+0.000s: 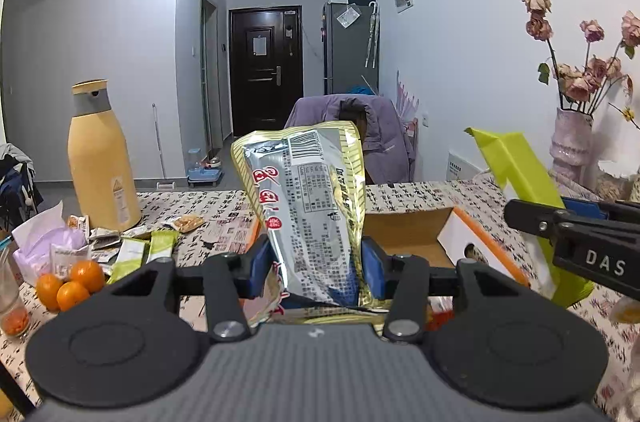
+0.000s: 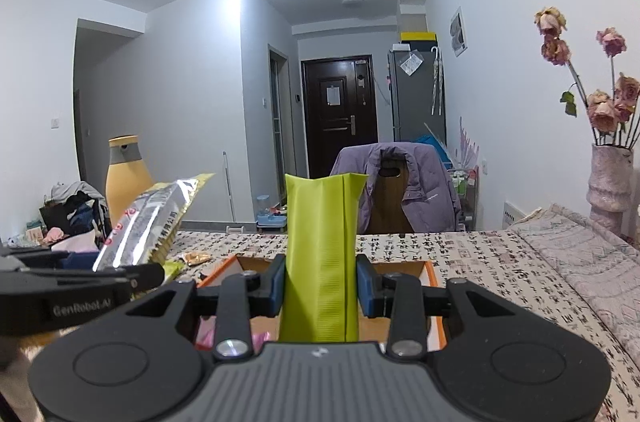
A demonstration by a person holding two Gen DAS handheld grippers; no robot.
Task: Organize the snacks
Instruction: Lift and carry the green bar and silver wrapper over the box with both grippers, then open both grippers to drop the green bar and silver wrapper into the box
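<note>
My left gripper (image 1: 317,268) is shut on a silver and gold snack bag (image 1: 312,194), which stands upright between the blue pads above the table. My right gripper (image 2: 320,290) is shut on a lime green packet (image 2: 322,246), also held upright. Both hang over an open cardboard box with orange sides (image 1: 404,234) (image 2: 434,268). In the left wrist view the green packet (image 1: 520,178) and right gripper show at the right. The silver bag (image 2: 156,214) shows at the left of the right wrist view.
Loose snack packets (image 1: 136,246) and three oranges (image 1: 68,286) lie at the table's left beside a tall yellow bottle (image 1: 100,158). A vase of dried roses (image 2: 608,178) stands at the right. A chair draped with a purple coat (image 2: 404,190) is behind the table.
</note>
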